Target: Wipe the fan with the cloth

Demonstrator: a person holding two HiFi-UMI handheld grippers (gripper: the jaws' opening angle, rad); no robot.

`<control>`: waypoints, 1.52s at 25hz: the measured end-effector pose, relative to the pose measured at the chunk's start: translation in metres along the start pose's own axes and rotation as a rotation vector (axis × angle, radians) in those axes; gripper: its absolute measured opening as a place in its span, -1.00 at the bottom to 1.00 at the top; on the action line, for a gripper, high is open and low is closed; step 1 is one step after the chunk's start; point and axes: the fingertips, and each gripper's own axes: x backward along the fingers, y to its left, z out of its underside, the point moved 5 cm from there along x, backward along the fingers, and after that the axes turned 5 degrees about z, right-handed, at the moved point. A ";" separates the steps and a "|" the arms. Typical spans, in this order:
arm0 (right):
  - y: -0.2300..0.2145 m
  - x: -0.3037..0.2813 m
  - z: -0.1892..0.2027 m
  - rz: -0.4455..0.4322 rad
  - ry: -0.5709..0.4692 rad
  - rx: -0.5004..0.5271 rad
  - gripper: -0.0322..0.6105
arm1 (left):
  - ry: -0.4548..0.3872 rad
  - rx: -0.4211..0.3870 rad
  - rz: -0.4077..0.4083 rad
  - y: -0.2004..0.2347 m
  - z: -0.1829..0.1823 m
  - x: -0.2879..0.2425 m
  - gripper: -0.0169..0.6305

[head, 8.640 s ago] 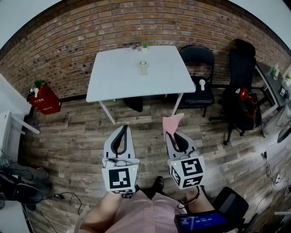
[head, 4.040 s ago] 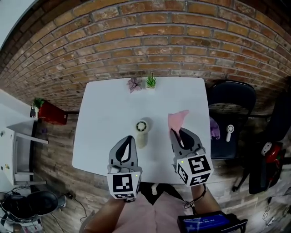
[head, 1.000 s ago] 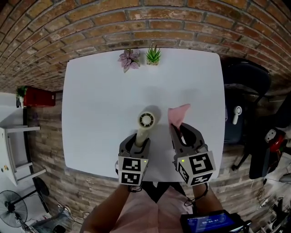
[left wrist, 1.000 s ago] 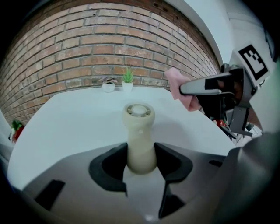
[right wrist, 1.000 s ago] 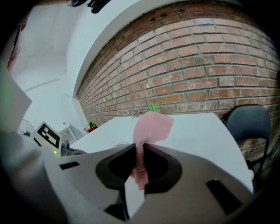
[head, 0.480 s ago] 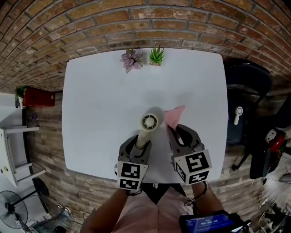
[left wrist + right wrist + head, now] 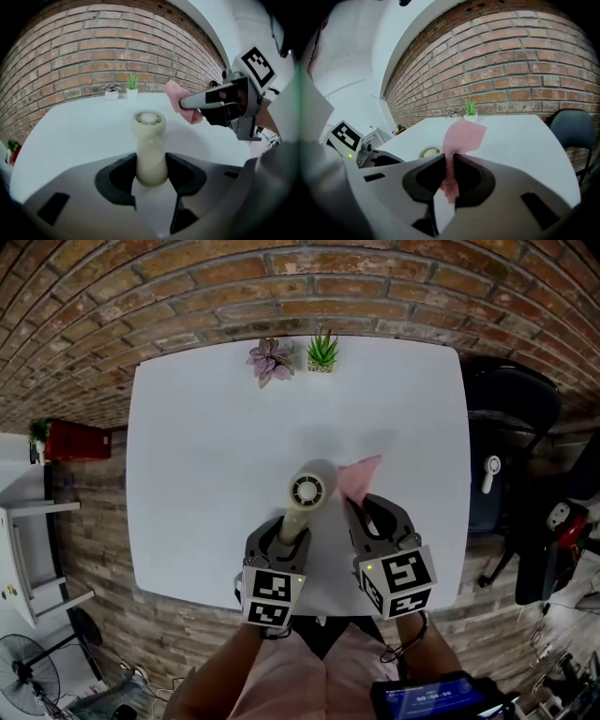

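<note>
Closer to the fan point(image 7: 306, 491) than a second ago, the pink cloth point(image 7: 357, 476) is pinched in the right hand-held gripper point(image 7: 362, 507). The left hand-held gripper point(image 7: 287, 532) clamps the cream, round-headed fan's handle over the worktop point(image 7: 197, 446).

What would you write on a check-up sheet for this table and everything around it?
Surface: white table, mostly bare.
Job's things: cream fan near the table's front; pink cloth just right of its round head, and I cannot tell if they touch.
Clutter: purple plant and green plant, both at the back edge.
Grippers: left gripper, fingers shut on the fan's handle; right gripper, fingers shut on the cloth.
Cables: nothing seen on the table; what look like cords on the wooden floor.
Surroundings: brick wall behind the table, black chair to its right.
</note>
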 end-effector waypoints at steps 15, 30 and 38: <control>-0.002 0.008 0.001 0.005 -0.009 -0.007 -0.75 | 0.005 -0.090 -0.052 -0.004 -0.010 0.007 -0.07; -0.007 -0.011 0.004 -0.045 0.071 0.072 -0.74 | 0.036 -0.150 -0.021 0.004 -0.025 -0.003 -0.39; -0.009 -0.044 0.006 -0.090 0.177 0.344 -0.74 | 0.037 -0.139 0.021 0.006 -0.025 -0.001 -0.40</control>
